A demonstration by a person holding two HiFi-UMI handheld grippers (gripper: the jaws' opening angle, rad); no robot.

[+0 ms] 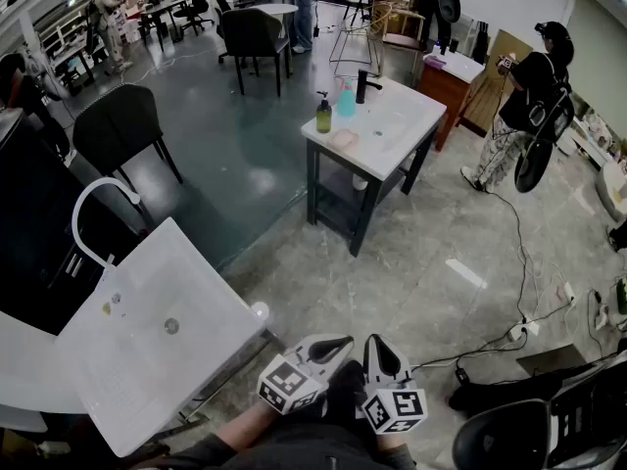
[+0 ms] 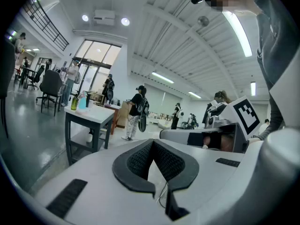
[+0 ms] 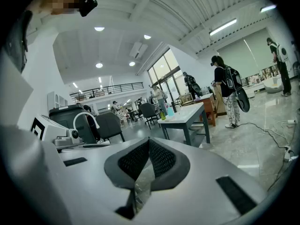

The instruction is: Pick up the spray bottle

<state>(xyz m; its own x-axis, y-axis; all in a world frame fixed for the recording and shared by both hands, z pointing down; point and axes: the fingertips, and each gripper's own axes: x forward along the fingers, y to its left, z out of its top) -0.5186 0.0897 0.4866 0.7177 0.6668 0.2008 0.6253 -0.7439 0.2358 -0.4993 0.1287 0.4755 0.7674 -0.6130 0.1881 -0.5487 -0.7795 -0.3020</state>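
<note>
We hold the left gripper [image 1: 331,347] and right gripper [image 1: 380,352] side by side, low, both clenched empty; open floor [image 1: 411,262] stretches to the table [image 1: 402,130].

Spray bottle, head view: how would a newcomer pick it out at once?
Find the white-topped table with dark legs in the middle of the floor. At its far corner stand two bottles beside a black tap. The spray bottle is the pale blue translucent one, between the olive-green pump bottle and the tap.
</note>
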